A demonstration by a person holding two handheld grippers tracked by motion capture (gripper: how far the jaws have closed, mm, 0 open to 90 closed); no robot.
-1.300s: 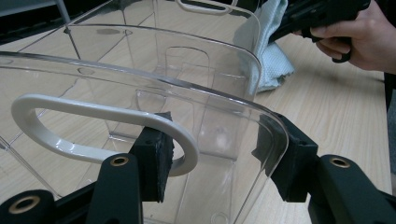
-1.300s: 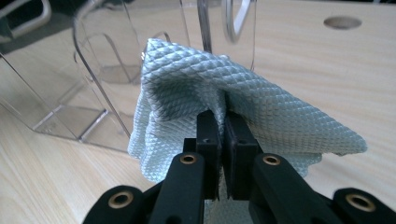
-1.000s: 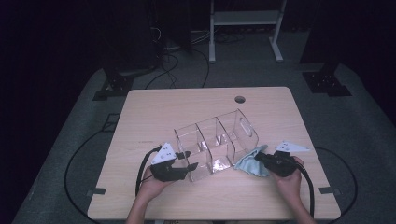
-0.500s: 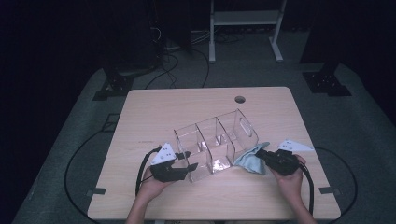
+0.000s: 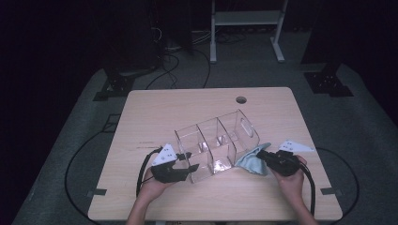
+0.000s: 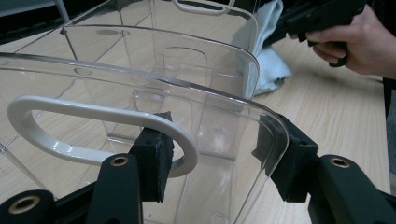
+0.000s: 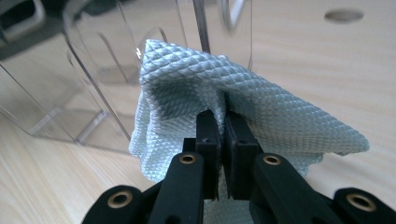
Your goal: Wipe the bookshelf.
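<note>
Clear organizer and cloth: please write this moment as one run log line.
left gripper: shut on clear organizer end wall | right gripper: shut on light blue cloth | cloth: beside organizer | organizer: on table

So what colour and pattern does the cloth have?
The cloth is pale blue-grey with a small diamond weave, clearest in the right gripper view.

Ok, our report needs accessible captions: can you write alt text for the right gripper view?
The right hand-held gripper is shut on a pale blue waffle-textured cloth, which is bunched against a clear plastic organiser on a light wooden table.
</note>
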